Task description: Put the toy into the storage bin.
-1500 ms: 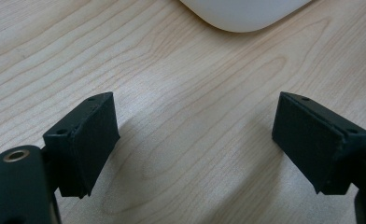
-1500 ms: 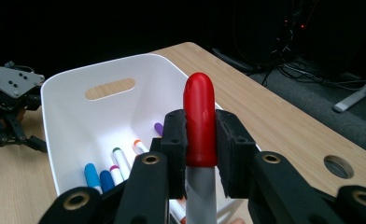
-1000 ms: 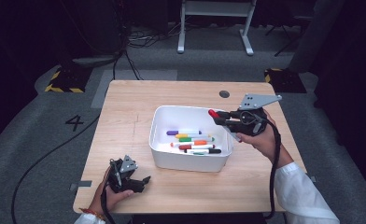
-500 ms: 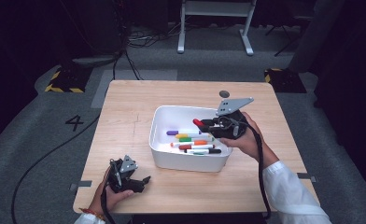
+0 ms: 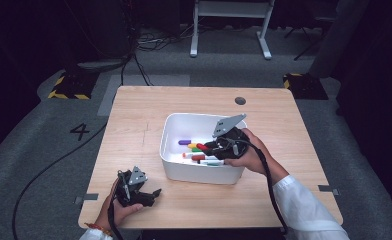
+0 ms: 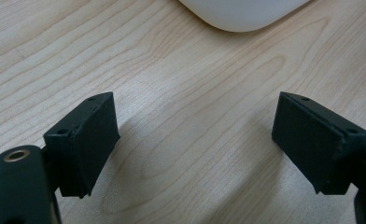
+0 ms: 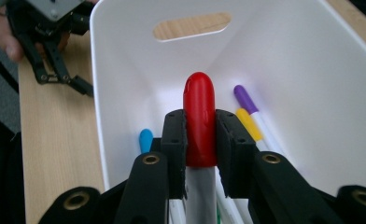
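Near the table's front edge, left gripper resting on the wooden table, jaws wide apart with bare wood between them; farther in, right gripper clamped on a red-capped marker, held inside the white bin, above purple, yellow and blue markers lying at the bottom

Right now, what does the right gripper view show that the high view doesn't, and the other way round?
Right gripper view: the jaws clamped on the red cap of a marker, and the bin's handle slot. High view: the whole table, the grey floor and a white stand behind. Both: the white bin, the markers in it, and the left gripper on the table.
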